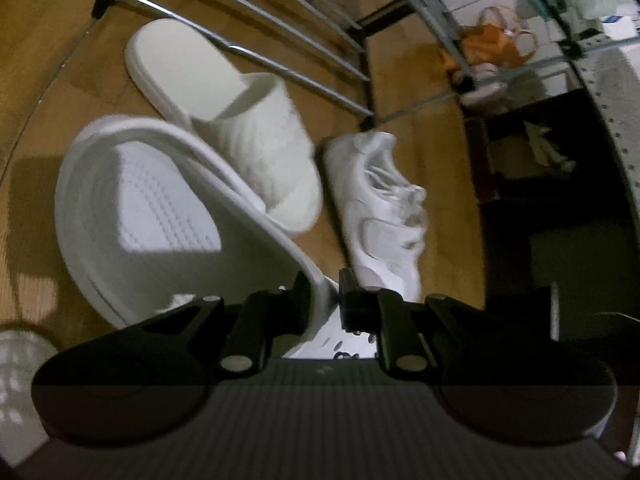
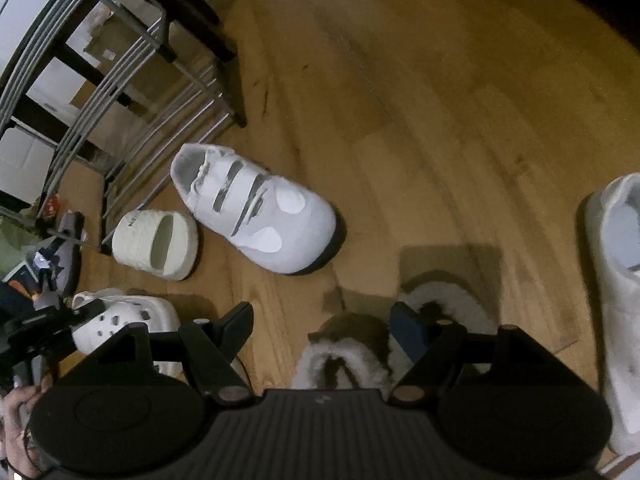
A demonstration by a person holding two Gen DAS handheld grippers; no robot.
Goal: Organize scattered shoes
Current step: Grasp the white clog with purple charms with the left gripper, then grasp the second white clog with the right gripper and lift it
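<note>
In the left wrist view my left gripper [image 1: 326, 294] is shut on the rim of a white clog [image 1: 140, 220], which fills the lower left with its nubbed footbed showing. Beyond it lie a cream slide [image 1: 240, 140] and a white strap sneaker [image 1: 380, 208], both on the wooden floor. My right gripper [image 2: 324, 324] stands open with nothing between its fingers, above a pair of brown fur-lined slippers [image 2: 348, 356]. The right wrist view also shows the white clog [image 2: 128, 320], the cream slide [image 2: 156, 244], the strap sneaker [image 2: 256, 216] and a second white sneaker [image 2: 620, 280] at the right edge.
A metal-bar shoe rack [image 2: 120, 80] stands at the upper left, its lowest bars [image 1: 260, 32] just behind the cream slide. A dark shoe [image 2: 64, 256] lies by the rack's foot. A person's hand [image 2: 20, 420] holds the left tool. Bare wooden floor [image 2: 440, 120] stretches to the upper right.
</note>
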